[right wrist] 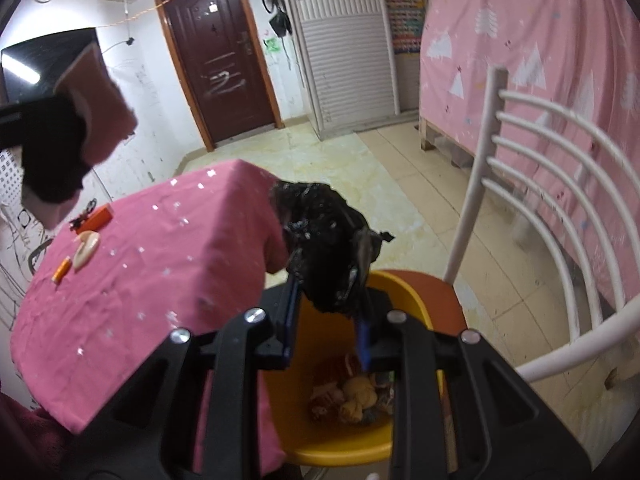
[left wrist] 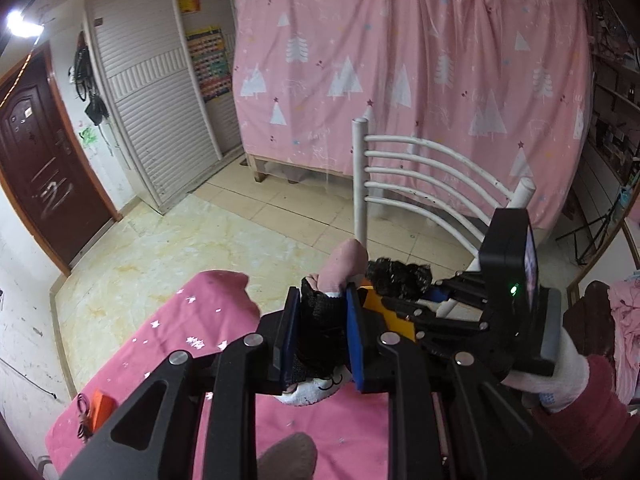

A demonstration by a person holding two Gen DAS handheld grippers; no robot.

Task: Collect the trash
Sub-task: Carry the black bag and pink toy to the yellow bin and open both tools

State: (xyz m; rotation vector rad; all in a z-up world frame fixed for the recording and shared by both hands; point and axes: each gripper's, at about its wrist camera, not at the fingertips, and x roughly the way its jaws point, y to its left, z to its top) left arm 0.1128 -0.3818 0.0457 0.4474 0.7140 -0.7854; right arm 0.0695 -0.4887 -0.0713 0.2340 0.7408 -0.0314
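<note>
Black, crinkled plastic bag fills the right gripper: its 2 blue pads are clenched on the bag's lower edge, and the rest of the bag stands up and away toward 12 o'clock in the right wrist view. Directly under those fingers, at 6 o'clock, sits the yellow bin with crumpled wrappers already in its bottom; the bag hangs over the bin's far rim, so its long axis runs from the pads up and outward, not yet down into the opening.

Beside it, the left gripper is clamped on a black-and-pink sock, with the white toe poking out below the pads at 6 o'clock and the pink cuff rising past the fingertips toward 12 o'clock. In that view the bag shows just past the sock at 1 o'clock, so the 2 grippers are close together, the right 1 nearer the bin's mouth.

Further out, the pink tablecloth carries an orange box, a pale shell-like thing and a small orange tube near 10 o'clock. A white chair back stands at 2 o'clock, then the tiled floor, the brown door and the pink curtain.

I judge the coming move turns on the bag lying straight above the bin: the right hand needs only to tip it inward.
</note>
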